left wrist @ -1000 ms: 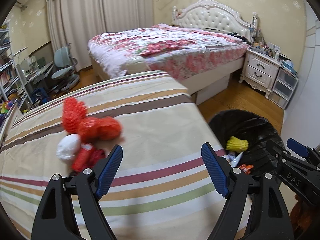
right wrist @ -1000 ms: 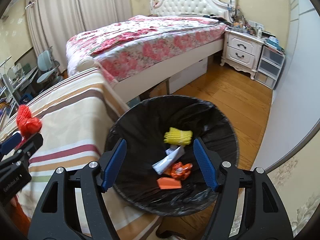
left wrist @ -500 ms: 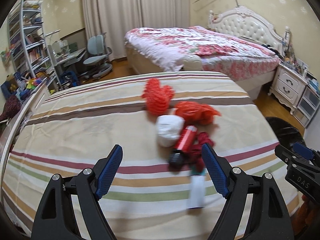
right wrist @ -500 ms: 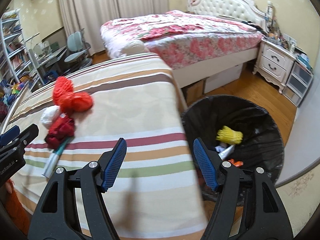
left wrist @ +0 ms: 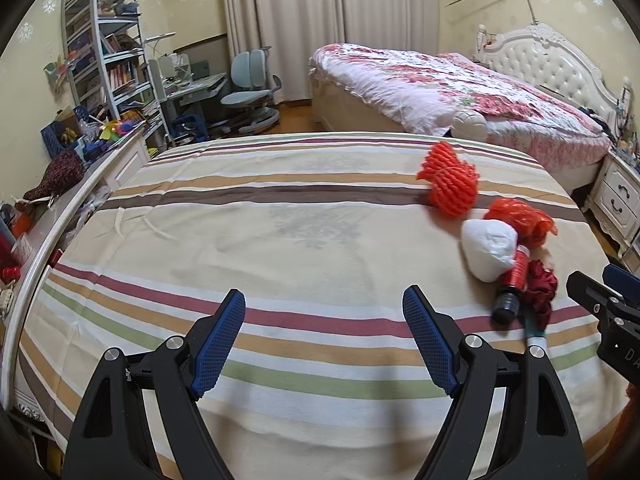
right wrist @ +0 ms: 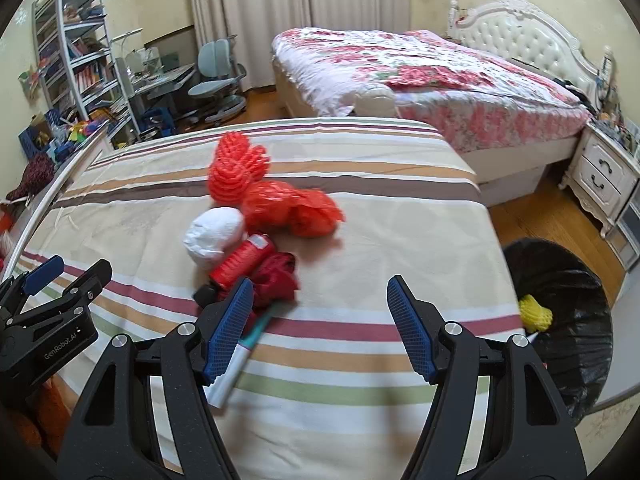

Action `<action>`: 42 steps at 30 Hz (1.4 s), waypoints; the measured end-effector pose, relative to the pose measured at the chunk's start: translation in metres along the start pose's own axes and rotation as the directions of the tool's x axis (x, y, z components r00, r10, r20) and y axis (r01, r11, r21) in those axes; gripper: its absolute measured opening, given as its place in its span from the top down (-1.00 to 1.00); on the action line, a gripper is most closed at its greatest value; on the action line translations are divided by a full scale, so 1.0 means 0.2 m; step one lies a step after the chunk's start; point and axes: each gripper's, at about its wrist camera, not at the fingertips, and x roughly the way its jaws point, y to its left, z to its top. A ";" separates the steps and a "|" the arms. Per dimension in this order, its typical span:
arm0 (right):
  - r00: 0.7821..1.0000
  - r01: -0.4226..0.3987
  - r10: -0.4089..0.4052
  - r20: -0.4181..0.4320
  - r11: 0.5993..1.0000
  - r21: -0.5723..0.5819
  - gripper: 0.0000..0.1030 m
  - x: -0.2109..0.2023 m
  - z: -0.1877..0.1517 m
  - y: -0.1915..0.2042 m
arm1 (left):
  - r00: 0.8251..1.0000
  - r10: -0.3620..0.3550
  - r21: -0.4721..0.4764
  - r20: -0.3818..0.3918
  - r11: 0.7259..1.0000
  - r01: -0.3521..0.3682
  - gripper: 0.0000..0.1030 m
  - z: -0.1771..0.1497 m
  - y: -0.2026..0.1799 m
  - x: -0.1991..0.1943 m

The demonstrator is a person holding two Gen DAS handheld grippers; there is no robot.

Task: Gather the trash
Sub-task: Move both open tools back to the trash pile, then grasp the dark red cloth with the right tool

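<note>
Trash collecting partly done, a pile is left

Left wrist view: the left tool is apart and empty over the striped bed; the red and white trash pile lies near its right edge.
Right wrist view: the right tool is apart, empty, near the pile; the black-lined round bin off the right edge holds a yellow foam net.

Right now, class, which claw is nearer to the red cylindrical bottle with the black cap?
Right. The right claw hangs just beside the bottle; the left claw sits farther off to its left.
</note>
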 end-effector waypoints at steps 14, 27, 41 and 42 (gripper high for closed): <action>0.997 0.058 -0.057 -0.043 0.998 0.021 -0.32 0.08 -0.01 -0.04 | 0.999 -0.035 -0.016 -0.029 0.999 0.034 -0.52 0.00 0.02 0.07; 0.994 0.104 -0.100 -0.051 0.992 0.077 -0.32 0.08 -0.02 -0.21 | 0.997 -0.066 0.011 -0.041 0.998 0.067 -0.52 -0.01 -0.07 0.06; 0.994 0.084 -0.078 -0.073 0.992 0.092 0.17 0.14 0.01 -0.23 | 0.995 -0.087 0.036 -0.043 0.995 0.088 -0.52 -0.03 -0.12 0.03; 0.994 0.083 -0.076 -0.075 0.992 0.095 0.19 0.14 0.00 -0.23 | 0.995 -0.088 0.038 -0.042 0.995 0.090 -0.52 -0.03 -0.13 0.03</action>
